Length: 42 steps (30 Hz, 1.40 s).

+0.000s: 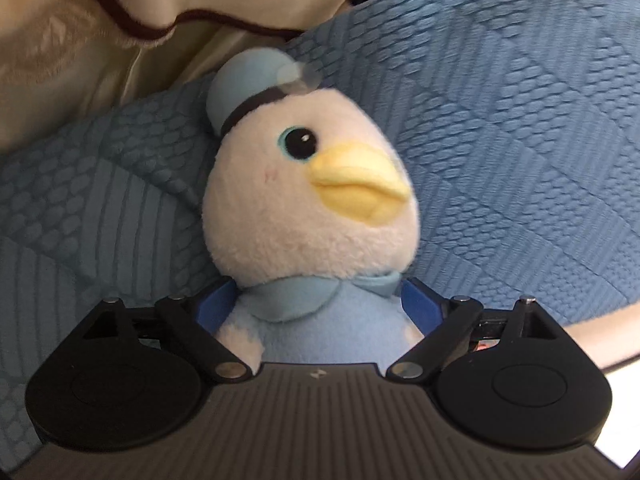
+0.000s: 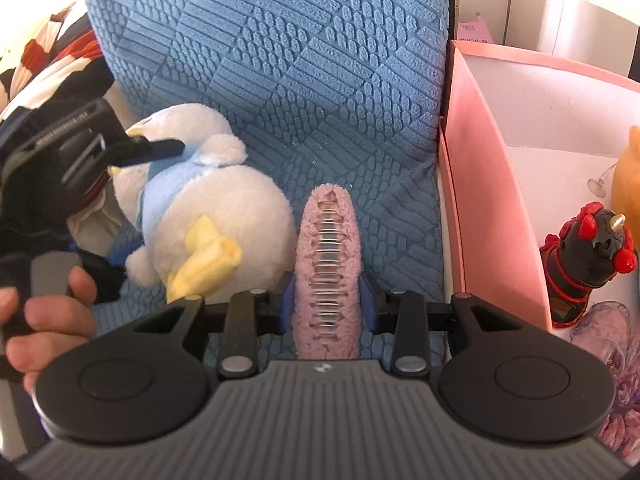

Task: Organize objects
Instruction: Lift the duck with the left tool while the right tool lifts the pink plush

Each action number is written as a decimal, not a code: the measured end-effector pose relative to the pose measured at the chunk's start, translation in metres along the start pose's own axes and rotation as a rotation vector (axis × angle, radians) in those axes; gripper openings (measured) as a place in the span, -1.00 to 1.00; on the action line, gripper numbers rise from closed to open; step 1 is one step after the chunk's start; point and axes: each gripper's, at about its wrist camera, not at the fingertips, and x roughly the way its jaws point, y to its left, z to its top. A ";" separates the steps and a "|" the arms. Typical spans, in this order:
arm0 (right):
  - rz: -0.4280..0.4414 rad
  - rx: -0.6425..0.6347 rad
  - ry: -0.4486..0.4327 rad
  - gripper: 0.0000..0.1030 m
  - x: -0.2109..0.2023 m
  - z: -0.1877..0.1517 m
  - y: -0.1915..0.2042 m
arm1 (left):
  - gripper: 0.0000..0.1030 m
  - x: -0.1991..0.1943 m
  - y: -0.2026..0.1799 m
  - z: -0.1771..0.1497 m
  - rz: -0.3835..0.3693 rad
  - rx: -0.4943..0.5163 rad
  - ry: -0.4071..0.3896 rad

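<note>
A white plush duck (image 1: 308, 200) with a pale blue hat, blue shirt and yellow beak fills the left wrist view. My left gripper (image 1: 318, 312) is shut on the duck's body, blue pads against both sides. In the right wrist view the duck (image 2: 212, 216) lies on the blue textured cushion (image 2: 300, 60) with the left gripper (image 2: 72, 160) clamped on it. My right gripper (image 2: 329, 300) is shut on a fuzzy pink hair claw clip (image 2: 328, 264), held upright between the pads.
A pink box (image 2: 500, 200) stands at the right, holding a black and red figure (image 2: 588, 256), an orange toy (image 2: 630, 184) and a clear purple item (image 2: 612, 344). Cream fabric (image 1: 100, 20) lies behind the cushion (image 1: 520, 160). Striped cloth (image 2: 48, 60) lies at the left.
</note>
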 end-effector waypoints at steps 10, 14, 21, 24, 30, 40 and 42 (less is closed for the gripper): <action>-0.011 -0.001 0.012 -0.27 0.016 0.007 -0.003 | 0.79 0.030 -0.004 0.001 -0.012 -0.018 0.053; -0.006 -0.003 0.015 -0.27 0.019 0.010 -0.005 | 0.78 0.031 -0.007 0.004 -0.010 0.000 0.064; -0.007 -0.005 0.010 -0.27 0.013 0.008 -0.006 | 0.65 0.017 -0.024 0.006 0.038 0.144 0.082; -0.004 -0.007 0.011 -0.27 0.009 0.003 -0.006 | 0.61 0.010 -0.026 0.003 0.048 0.194 0.102; 0.021 0.003 0.026 -0.27 -0.004 -0.013 -0.002 | 0.59 -0.018 -0.027 -0.010 0.089 0.306 0.129; 0.058 0.011 0.052 -0.27 -0.022 -0.034 0.000 | 0.52 -0.076 -0.031 -0.032 0.169 0.484 0.125; 0.061 0.011 0.057 -0.27 -0.026 -0.040 0.001 | 0.49 -0.086 -0.031 -0.036 0.199 0.529 0.120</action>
